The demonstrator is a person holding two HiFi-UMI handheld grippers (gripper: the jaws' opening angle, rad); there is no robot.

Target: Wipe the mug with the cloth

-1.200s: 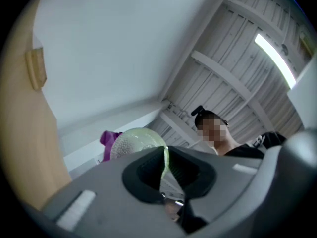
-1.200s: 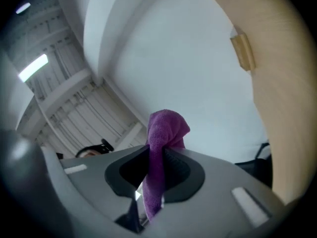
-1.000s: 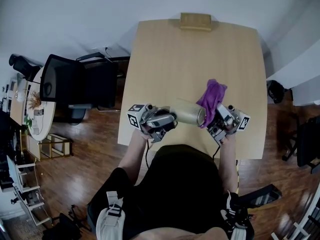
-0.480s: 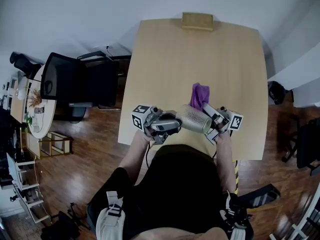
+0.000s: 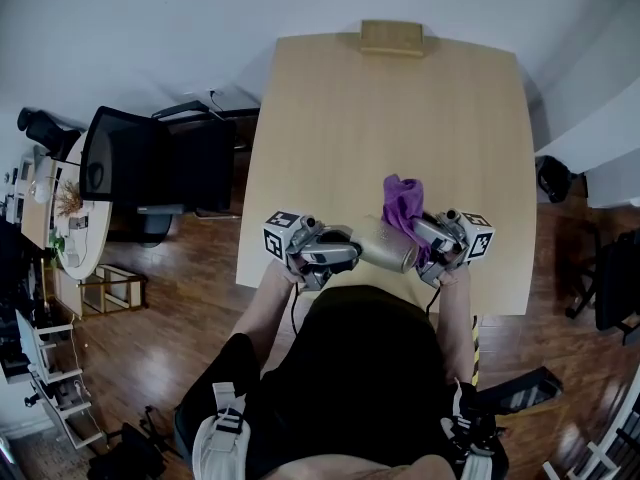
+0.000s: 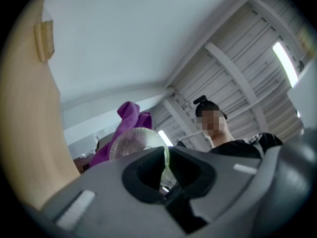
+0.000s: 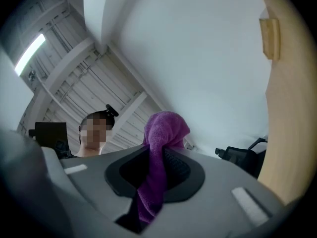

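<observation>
Mug [image 5: 385, 245] clear textured glass, rim pinched in left tongs [image 6: 166, 161]; right tongs [image 7: 151, 182] clamp purple cloth [image 7: 166, 128].

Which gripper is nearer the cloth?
Right. The right gripper is shut on the cloth; the left gripper is shut on the mug, which lies between it and the cloth.

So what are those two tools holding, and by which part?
The left gripper pinches the glass mug by a thin edge of its glass. The right gripper clamps the purple cloth along a bunched strip, with its end poking out.
</observation>
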